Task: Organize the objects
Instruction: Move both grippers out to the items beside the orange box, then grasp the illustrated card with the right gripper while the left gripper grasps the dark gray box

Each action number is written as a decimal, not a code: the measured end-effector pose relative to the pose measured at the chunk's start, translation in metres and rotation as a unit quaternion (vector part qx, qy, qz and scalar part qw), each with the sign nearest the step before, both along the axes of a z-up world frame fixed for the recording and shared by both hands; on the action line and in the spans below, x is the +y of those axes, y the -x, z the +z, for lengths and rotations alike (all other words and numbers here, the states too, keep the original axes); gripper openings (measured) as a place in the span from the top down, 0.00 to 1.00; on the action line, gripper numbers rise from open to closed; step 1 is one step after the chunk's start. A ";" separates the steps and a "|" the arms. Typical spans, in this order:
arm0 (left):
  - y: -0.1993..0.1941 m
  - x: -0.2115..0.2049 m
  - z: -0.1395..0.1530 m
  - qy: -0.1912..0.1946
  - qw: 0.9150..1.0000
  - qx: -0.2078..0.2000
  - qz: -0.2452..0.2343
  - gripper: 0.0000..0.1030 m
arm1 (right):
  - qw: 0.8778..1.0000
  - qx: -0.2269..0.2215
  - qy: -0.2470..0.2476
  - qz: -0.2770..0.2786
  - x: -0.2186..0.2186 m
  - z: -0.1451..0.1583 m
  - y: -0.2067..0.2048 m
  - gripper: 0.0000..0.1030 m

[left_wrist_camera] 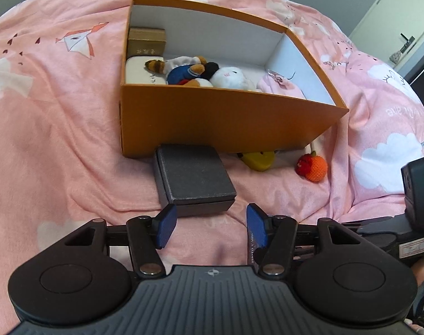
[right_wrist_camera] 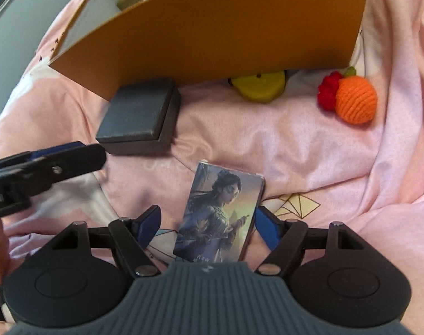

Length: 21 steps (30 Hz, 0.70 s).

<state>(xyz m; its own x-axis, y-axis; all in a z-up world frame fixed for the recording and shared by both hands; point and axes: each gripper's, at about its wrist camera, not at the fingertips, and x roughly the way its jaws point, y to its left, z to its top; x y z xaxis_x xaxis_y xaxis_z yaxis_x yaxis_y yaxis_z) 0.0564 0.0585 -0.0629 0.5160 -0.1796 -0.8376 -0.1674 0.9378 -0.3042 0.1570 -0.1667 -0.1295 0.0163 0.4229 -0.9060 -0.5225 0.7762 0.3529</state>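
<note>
— Objects for sorting first, from our left wrist view: the orange box [left_wrist_camera: 228, 117] sits on the pink bedspread [left_wrist_camera: 58, 117] and already holds a gold case [left_wrist_camera: 147, 40], a white case [left_wrist_camera: 140, 71], some plush toys [left_wrist_camera: 200, 74] and a pink pouch [left_wrist_camera: 281, 85]. Outside it, touching its near wall, lies the dark grey lidded box [left_wrist_camera: 193, 177]. A yellow toy [left_wrist_camera: 258, 160] is half tucked under the wall, and the crocheted orange fruit [left_wrist_camera: 314, 167] lies near the corner.

— And our left gripper [left_wrist_camera: 210, 223]?

— Fingers apart, nothing between them, just short of the grey box's near edge. We judge that box to be its pick; we should straddle its side walls squarely, low enough to catch the base, not only the lid.

— Now the right wrist view.

— Our right gripper [right_wrist_camera: 206, 229] has an illustrated card pack [right_wrist_camera: 221, 213] between its spread fingers. The right pad [right_wrist_camera: 268, 230] sits against its edge, the left pad [right_wrist_camera: 147, 226] stands clear, so the pack is not clamped. It seems to rest on the bedspread.

— So centre before closing?

— Yes, we would shift right until both pads meet the long edges evenly. Soft bedding could tip it. Our left gripper's finger [right_wrist_camera: 66, 157] is near; keep them apart.
</note>
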 end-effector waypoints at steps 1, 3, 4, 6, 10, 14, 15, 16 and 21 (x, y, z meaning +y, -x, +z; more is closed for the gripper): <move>0.000 0.001 -0.001 0.003 1.000 0.001 0.002 0.36 | 1.000 -0.002 0.004 0.001 0.002 -0.002 0.000 0.27; 0.000 0.004 -0.003 0.010 1.000 0.004 0.007 0.36 | 1.000 -0.004 0.010 0.002 0.004 -0.006 -0.001 0.29; 0.000 0.005 -0.004 0.013 1.000 0.005 0.009 0.36 | 1.000 -0.006 0.014 0.003 0.005 -0.008 -0.002 0.30; 0.000 0.007 -0.006 0.020 1.000 0.005 0.014 0.36 | 1.000 -0.005 0.025 0.003 0.007 -0.014 -0.003 0.35; 0.002 0.011 -0.007 0.026 0.999 0.000 0.022 0.31 | 1.000 -0.010 0.023 0.001 0.005 -0.015 -0.002 0.36; 0.002 0.014 -0.007 0.034 0.999 -0.004 0.029 0.28 | 1.000 -0.026 0.013 0.005 0.003 -0.004 0.000 0.37; 0.002 0.015 -0.007 0.034 0.999 -0.006 0.032 0.26 | 0.999 -0.037 0.008 0.007 0.002 0.001 0.000 0.37; 0.001 0.015 -0.006 0.033 0.999 -0.008 0.034 0.23 | 0.999 -0.051 0.004 0.009 0.002 0.007 0.000 0.37; -0.003 0.013 -0.005 0.021 0.999 -0.017 0.041 0.16 | 0.992 -0.126 0.005 0.019 0.004 0.034 -0.007 0.37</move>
<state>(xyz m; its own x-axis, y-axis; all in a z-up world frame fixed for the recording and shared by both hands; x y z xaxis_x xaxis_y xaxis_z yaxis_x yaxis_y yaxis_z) 0.0591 0.0710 -0.0677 0.5578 -0.1697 -0.8125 -0.2332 0.9074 -0.3495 0.1639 -0.1631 -0.0954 0.2264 0.4192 -0.8792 -0.6221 0.7568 0.2007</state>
